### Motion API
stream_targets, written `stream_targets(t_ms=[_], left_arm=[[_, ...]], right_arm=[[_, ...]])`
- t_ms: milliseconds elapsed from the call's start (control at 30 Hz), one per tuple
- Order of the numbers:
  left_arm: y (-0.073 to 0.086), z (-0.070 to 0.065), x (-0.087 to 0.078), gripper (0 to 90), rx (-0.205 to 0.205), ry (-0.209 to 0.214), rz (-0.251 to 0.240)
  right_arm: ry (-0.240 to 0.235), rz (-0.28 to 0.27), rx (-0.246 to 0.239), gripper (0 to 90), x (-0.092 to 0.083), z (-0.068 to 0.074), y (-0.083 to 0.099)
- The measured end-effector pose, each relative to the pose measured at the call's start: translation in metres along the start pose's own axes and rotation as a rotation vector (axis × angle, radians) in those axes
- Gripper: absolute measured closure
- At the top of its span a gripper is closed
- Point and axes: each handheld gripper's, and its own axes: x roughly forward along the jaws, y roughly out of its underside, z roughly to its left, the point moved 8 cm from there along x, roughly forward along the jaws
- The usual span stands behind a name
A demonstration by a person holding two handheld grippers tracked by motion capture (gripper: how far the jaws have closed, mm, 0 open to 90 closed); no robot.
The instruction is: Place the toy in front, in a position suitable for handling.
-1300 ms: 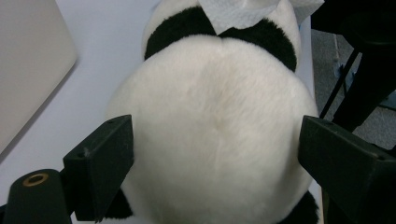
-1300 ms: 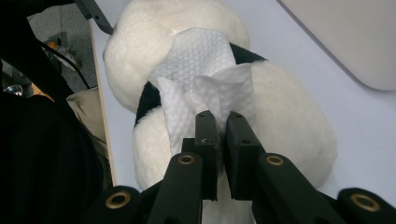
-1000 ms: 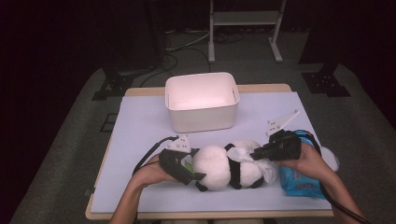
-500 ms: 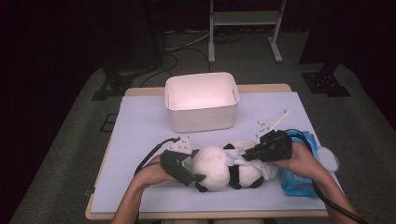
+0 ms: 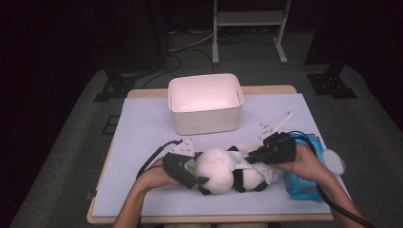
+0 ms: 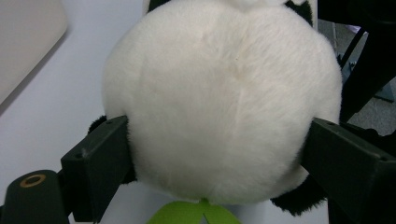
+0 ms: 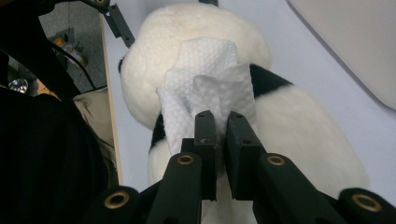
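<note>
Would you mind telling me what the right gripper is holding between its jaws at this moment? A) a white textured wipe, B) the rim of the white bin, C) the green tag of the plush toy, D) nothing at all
A: in the right gripper view the right gripper is shut on a white wipe, which lies bunched against the panda plush.

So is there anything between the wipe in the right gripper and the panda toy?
Nothing visible. The right gripper holds the white wipe pinched in its jaws, and the wipe lies directly on the panda toy, which the left gripper clamps.
</note>
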Motion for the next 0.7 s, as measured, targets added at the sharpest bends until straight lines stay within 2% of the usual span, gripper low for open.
stream_targets(t_ms=[267, 367, 500, 700], left_arm=[[0.0, 0.001, -0.001, 10.2, 0.001, 0.0, 0.0], [-0.001, 0.002, -0.001, 10.2, 0.005, -0.003, -0.002], [-0.001, 0.001, -0.001, 11.6, 0.011, -0.002, -0.013], [-0.002, 0.001, -0.001, 11.6, 0.024, -0.002, -0.01]], right_arm=[[0.033, -0.025, 0.074, 82.9, -0.021, -0.013, 0.026], [0.045, -0.03, 0.087, 82.2, -0.024, -0.018, 0.032], [0.055, -0.037, 0.103, 81.7, -0.025, -0.025, 0.029], [0.054, -0.035, 0.101, 82.2, -0.02, -0.034, 0.016]])
